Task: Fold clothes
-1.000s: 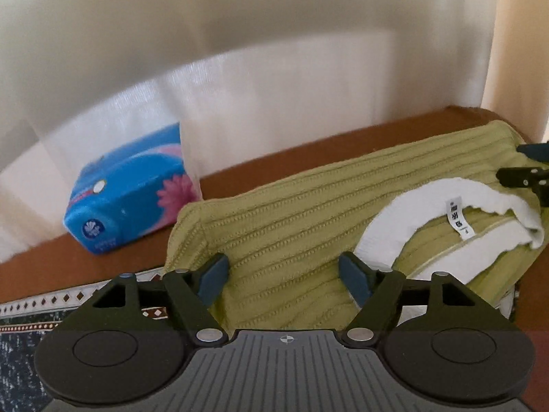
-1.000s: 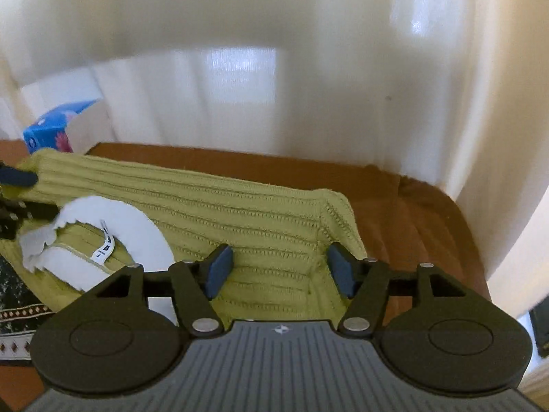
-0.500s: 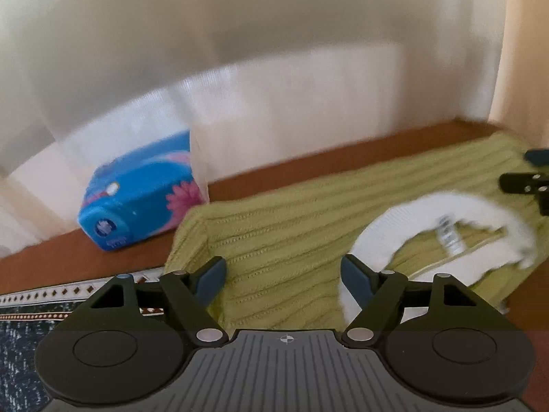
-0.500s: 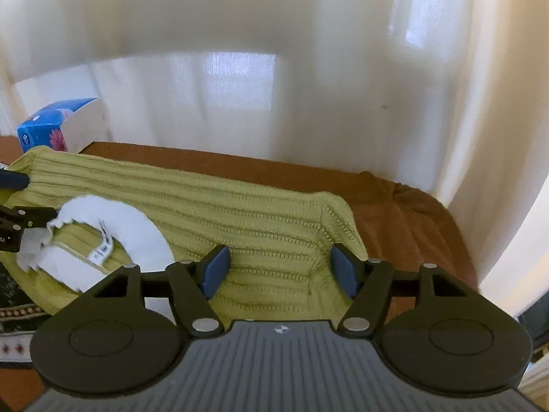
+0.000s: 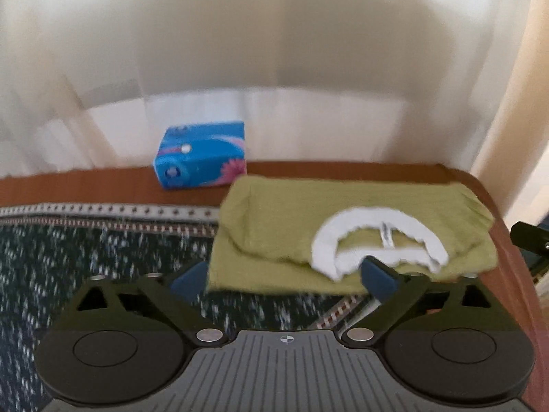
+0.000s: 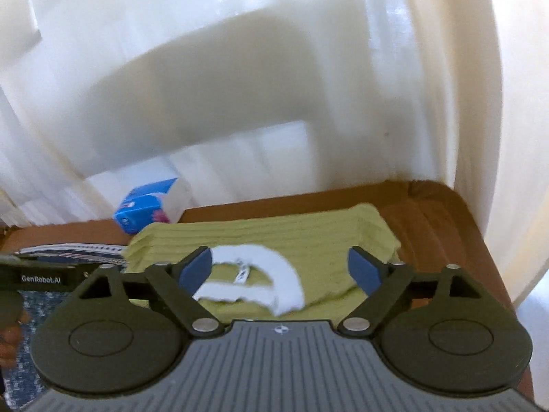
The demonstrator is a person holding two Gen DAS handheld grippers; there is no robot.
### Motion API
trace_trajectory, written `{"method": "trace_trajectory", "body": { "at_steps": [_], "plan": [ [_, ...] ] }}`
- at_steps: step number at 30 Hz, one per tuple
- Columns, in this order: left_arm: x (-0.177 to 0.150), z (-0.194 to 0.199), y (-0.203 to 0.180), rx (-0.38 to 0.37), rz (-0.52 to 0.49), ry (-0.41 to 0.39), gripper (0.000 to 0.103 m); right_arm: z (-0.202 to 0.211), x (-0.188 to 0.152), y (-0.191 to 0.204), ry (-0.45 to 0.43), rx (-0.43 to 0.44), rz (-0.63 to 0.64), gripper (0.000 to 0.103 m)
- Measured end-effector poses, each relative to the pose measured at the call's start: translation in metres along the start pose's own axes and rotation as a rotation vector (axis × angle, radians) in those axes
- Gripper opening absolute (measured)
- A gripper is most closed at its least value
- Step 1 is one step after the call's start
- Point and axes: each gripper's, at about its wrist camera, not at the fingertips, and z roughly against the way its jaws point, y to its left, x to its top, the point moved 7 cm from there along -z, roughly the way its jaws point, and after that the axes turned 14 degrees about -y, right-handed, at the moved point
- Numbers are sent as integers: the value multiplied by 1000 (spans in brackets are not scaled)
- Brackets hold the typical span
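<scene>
A folded olive-green ribbed sweater (image 5: 291,213) with a white collar (image 5: 377,237) and a small label lies on the table near its far right corner. It also shows in the right wrist view (image 6: 308,240) with its white collar (image 6: 267,274). My left gripper (image 5: 284,279) is open and empty, pulled back from the sweater over the patterned cloth. My right gripper (image 6: 279,269) is open and empty, raised in front of the sweater. Both views are blurred by motion.
A blue tissue box (image 5: 202,154) stands behind the sweater at the table's back edge, also in the right wrist view (image 6: 151,209). A dark patterned cloth (image 5: 85,257) covers the table's left part. White curtains hang behind. The brown table edge (image 6: 456,233) runs on the right.
Both grippers have drawn back and up from the sweater, which now looks smaller and farther away. The sweater lies still, folded. Both jaws stay open.
</scene>
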Motion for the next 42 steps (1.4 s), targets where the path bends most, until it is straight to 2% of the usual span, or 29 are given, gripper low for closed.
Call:
{"method": "trace_trajectory", "body": {
  "at_steps": [1,4,6,9,12,15,24,42],
  "plan": [
    [-4,2,-1,-15,5,31,103,7,0,3,2,12,2,103],
    [-14,9,-2,-27,14,70,103,17,-3,12,48,23,57,103],
    [-16,19,1,18,-27,38,103,25,-4,17,48,2,105,103],
    [-12,36,4,42,-72,-9,103,40,-3,25,27,-27,146,103],
    [-7,48,8,49,-60,-42,103,50,0,30,14,-39,145,103],
    [-5,51,11,32,-37,-41,103,56,-2,34,20,-60,166,103],
    [-11,44,7,10,-23,0,103,58,-13,32,72,-79,192,103],
    [-7,43,8,-6,-15,-16,103,45,-16,33,105,-79,209,103]
  ]
}}
